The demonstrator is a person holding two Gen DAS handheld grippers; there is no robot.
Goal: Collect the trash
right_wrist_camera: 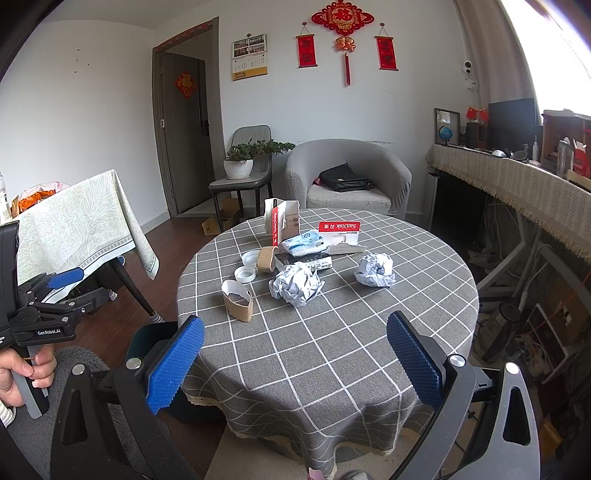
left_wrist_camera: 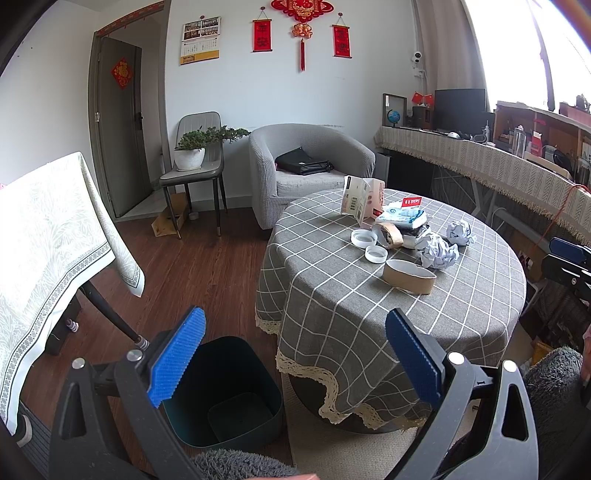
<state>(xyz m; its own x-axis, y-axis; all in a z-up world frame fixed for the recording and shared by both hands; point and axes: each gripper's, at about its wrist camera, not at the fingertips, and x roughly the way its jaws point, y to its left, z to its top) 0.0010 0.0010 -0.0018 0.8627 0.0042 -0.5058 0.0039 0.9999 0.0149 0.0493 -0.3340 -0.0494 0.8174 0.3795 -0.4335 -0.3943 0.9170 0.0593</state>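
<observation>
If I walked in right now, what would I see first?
You would first see the round table in its grey checked cloth, with a heap of trash in the middle: two crumpled paper balls, cardboard rings and white lids. Above the grey armchair, bright red decorations hang on the wall. On the floor left of the table waits a dark green bin.

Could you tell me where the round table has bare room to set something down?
The near half of the checked tablecloth, between the cardboard tape core and the near edge, is bare, as is the right margin past the crumpled paper ball. The centre-back is crowded with packaging.
</observation>
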